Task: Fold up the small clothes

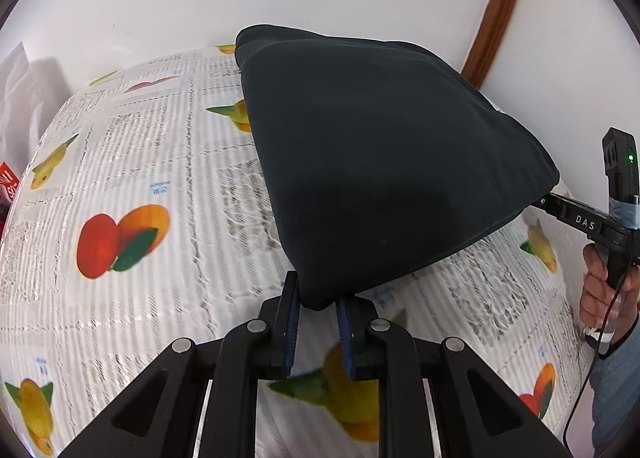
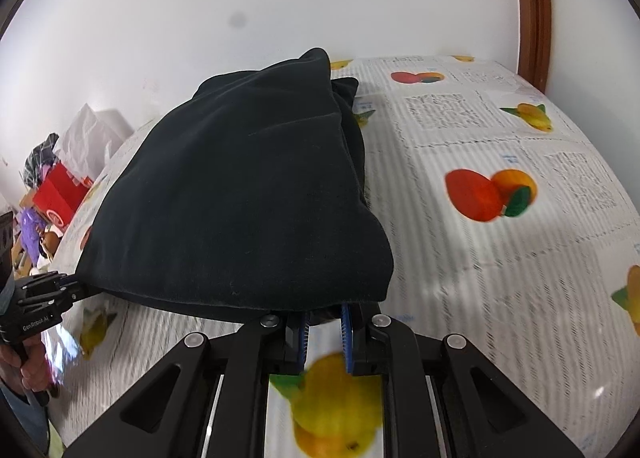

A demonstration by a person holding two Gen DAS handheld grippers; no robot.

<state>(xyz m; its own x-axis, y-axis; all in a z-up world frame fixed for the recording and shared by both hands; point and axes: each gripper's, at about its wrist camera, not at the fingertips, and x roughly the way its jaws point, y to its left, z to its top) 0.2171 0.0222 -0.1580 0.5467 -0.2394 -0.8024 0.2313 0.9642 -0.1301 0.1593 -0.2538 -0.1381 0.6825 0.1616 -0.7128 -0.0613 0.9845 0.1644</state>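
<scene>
A dark navy garment (image 1: 380,162) is held up above the table, stretched between both grippers. My left gripper (image 1: 318,304) is shut on its near corner; the blue pads (image 1: 292,322) pinch the cloth. My right gripper shows in the left wrist view (image 1: 540,200) at the right, gripping the opposite corner. In the right wrist view the garment (image 2: 248,198) drapes over my right gripper (image 2: 324,314), which is shut on its lower edge. The left gripper (image 2: 78,288) holds the left corner there. The cloth's far part rests folded on the table.
The table carries a white cloth (image 1: 140,178) printed with text and fruit pictures. A white wall and a brown wooden frame (image 1: 496,10) stand behind. A red box (image 2: 60,194) and bags clutter the area left of the table. A person's hand (image 1: 604,290) holds the right gripper's handle.
</scene>
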